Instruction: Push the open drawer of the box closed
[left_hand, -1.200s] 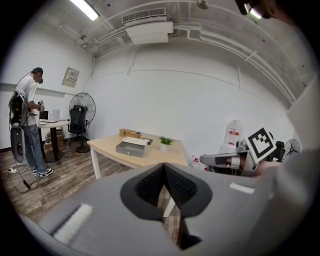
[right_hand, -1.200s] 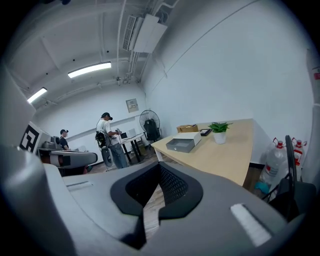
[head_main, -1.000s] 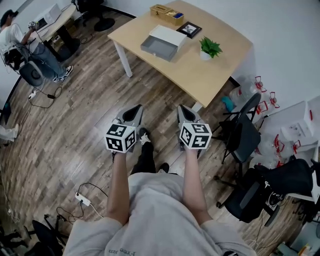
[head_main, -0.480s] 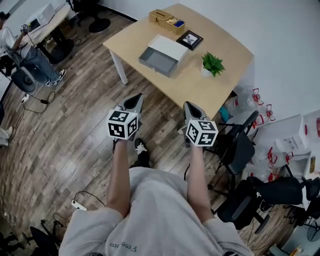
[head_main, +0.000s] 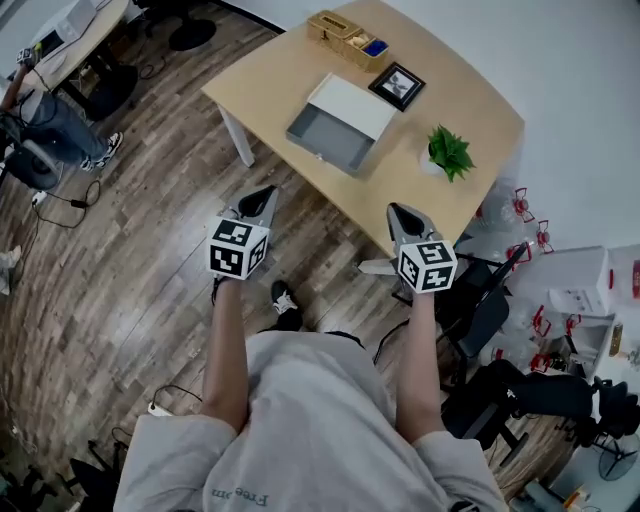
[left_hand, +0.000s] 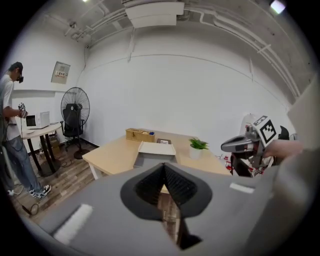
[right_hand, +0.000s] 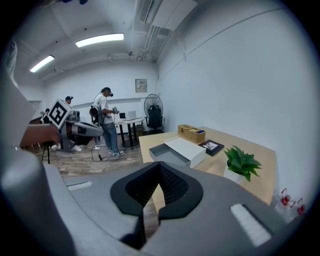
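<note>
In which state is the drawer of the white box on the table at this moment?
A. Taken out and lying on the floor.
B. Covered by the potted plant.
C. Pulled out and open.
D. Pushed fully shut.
C: the grey drawer stands out from the white box toward the edge of the table, with its inside open to view.

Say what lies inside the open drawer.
The drawer shows only a bare grey floor in its pulled-out part. Its rear lies under the white box, hidden.
</note>
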